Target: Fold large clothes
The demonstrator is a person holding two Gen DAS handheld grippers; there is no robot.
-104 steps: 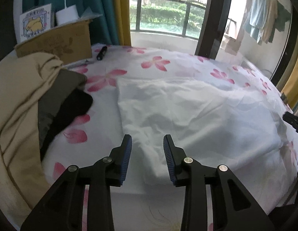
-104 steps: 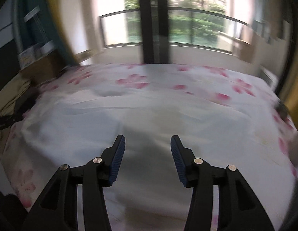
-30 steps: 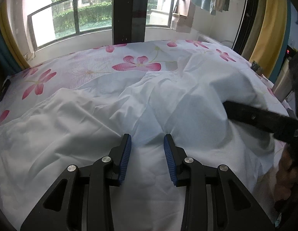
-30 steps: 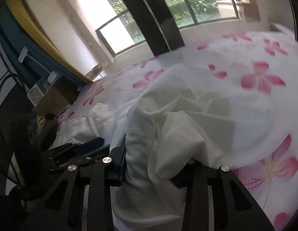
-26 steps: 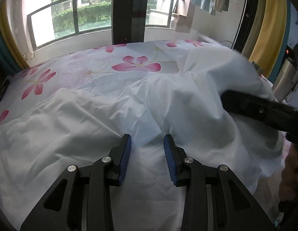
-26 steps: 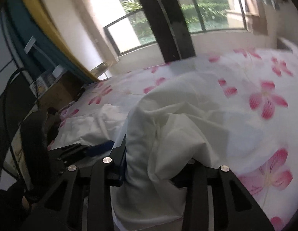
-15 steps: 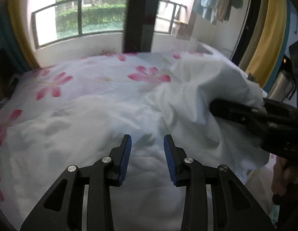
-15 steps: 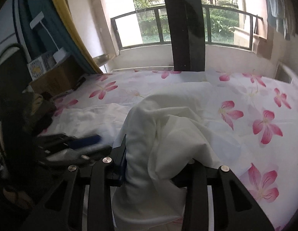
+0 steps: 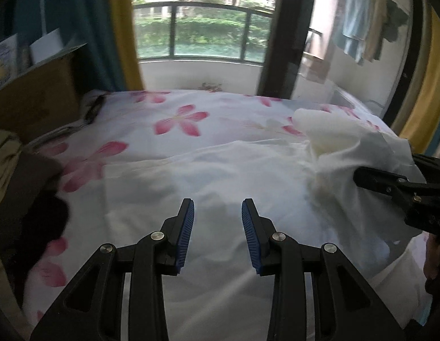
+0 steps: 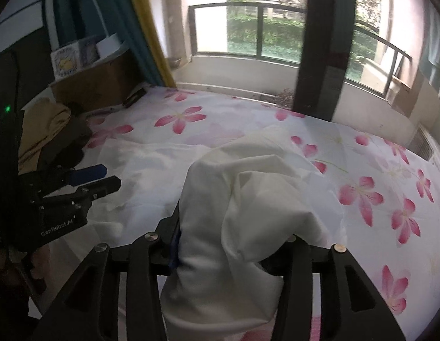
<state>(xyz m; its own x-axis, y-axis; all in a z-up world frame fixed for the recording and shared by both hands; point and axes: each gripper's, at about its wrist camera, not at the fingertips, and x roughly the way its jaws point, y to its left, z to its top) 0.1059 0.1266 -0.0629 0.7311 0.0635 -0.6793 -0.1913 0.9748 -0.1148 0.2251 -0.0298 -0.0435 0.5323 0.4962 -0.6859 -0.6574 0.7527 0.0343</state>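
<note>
- White cloth, the large garment [image 9: 220, 176], is my landmark; it lies spread over the flowered bedsheet [image 9: 177, 119], wrinkled, with one straight edge on its left side.
- Left of the garment I see a heap of tan and dark clothes [image 10: 49, 130] at the bed's edge, apart from the work.
- Over the garment's near part I hold the left gripper [image 9: 217, 227]; its jaws stand partly open with nothing between them, the pads clear of the cloth.
- At the garment's right end, the right gripper [image 10: 231, 244] has a bunched fold of cloth draped over and between its fingers; its jaws are opening, and I cannot tell whether the pads press the cloth, since the fabric hides them.
- My estimate of progress: early. One end is lifted and gathered toward the middle, but no flat, finished fold shows.
- Remaining, as I judge it: lay the raised end down squarely, smooth the wrinkles, then make the further folds.
</note>
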